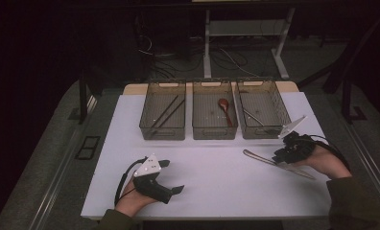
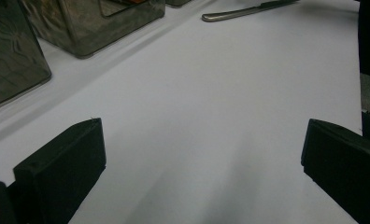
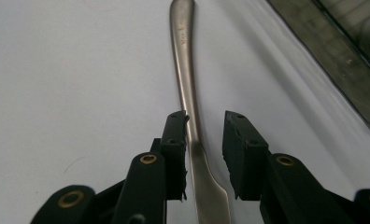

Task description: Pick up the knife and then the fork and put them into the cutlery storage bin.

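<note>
Black claw (image 3: pixel 204 154), brass screws, olive sleeves (image 1: pixel 353 201).

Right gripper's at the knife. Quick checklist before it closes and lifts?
1. Knife between the right gripper's jaws: ok, handle runs up the gap.
2. Knife centred in the gap: not ok, it sits against the left jaw, with a gap to the right jaw.
3. Jaws closed on it: not ok, still apart.
4. Knife flat on the table: ok.
5. Left gripper out of the way: ok, open over bare table, nothing between its jaws.
6. Room in the right bin: cannot tell, something thin already lies in it.
</note>
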The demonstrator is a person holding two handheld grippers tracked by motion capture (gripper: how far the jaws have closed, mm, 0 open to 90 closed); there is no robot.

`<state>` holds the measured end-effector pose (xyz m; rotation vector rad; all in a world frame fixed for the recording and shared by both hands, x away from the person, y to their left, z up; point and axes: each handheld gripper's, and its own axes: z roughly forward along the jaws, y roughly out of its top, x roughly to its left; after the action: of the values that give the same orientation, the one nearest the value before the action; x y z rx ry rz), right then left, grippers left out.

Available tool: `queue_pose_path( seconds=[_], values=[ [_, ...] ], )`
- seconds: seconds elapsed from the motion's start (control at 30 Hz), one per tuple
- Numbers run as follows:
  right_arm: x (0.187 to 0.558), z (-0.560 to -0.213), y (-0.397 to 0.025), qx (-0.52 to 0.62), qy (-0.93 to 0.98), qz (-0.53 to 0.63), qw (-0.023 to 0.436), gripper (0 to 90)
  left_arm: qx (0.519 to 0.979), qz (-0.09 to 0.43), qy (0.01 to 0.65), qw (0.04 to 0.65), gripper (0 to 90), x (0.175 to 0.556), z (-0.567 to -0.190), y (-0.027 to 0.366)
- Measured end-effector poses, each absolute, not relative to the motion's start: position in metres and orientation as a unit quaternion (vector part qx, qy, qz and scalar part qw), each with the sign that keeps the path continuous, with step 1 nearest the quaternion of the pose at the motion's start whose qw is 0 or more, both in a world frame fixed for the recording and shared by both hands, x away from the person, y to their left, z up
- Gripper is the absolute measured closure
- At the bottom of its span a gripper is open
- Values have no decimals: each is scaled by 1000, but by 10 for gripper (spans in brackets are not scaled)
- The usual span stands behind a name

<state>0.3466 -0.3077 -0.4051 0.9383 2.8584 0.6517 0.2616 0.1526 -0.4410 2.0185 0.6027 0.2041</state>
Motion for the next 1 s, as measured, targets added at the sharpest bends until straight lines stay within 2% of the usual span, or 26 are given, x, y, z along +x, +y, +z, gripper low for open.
queue_pose_path(
  seconds=[0.2, 0.8, 1.0],
  values=[
    [352, -416, -296, 273, 946, 172, 14, 700, 831, 83, 247, 491, 0, 262, -442, 152],
    [361, -421, -271, 237, 968, 75, 13, 785, 834, 80, 245, 488, 0, 261, -442, 151],
    [360, -420, -272, 245, 966, 82, 15, 788, 833, 82, 245, 489, 0, 261, -441, 152]
  ],
)
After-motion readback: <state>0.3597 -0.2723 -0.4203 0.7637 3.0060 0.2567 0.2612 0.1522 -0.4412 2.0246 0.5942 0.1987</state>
